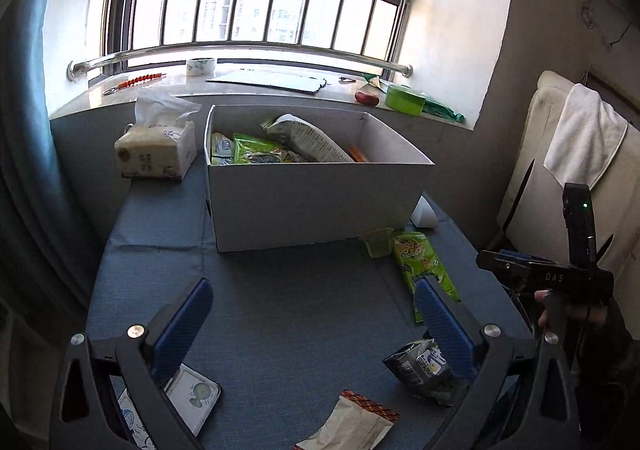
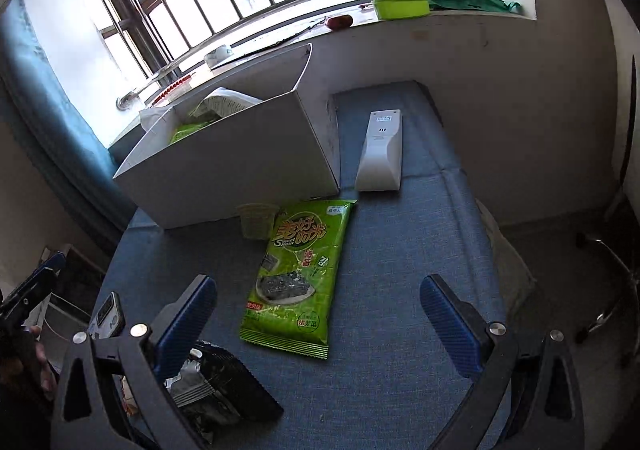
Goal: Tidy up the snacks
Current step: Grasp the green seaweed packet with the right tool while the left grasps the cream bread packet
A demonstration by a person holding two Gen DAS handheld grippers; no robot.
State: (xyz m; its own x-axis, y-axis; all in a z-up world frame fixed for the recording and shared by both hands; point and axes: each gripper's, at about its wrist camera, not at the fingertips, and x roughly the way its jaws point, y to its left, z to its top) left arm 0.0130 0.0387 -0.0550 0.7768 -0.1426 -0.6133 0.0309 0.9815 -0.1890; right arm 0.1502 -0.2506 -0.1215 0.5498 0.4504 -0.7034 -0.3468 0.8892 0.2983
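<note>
Snacks on blue-covered table (image 1: 280, 310), itemised.

Box: one white cardboard box (image 1: 312, 198), open-topped, at the far middle of the table below the window sill. Inside it, at least three packets visible: one grey-white printed bag (image 1: 308, 138) lying tilted on top, one green packet (image 1: 256, 150) beneath it, one pale packet (image 1: 220, 148) against the left wall. An orange item shows at the right; what it is cannot be told.

Loose on the table, four snack items:
- One green seaweed packet (image 2: 298, 274), flat, face up, just in front of the box's near right corner.
- One small clear cup (image 2: 256, 220), touching the seaweed packet's top left corner, just beside the box.
- One dark foil packet (image 1: 420, 366), crumpled, near edge, behind the left gripper's right finger.
- One beige packet with red-patterned edge (image 1: 352, 426), near edge.

Other articles: one tissue pack (image 1: 160, 150) left of the box; one white remote (image 2: 380, 152) right of the box.

Tools: left gripper (image 1: 316, 330), jaws wide apart, holding nothing, above the near table. Right gripper (image 2: 320, 326), jaws wide apart, holding nothing, the seaweed packet's lower end lying between its fingers.
</note>
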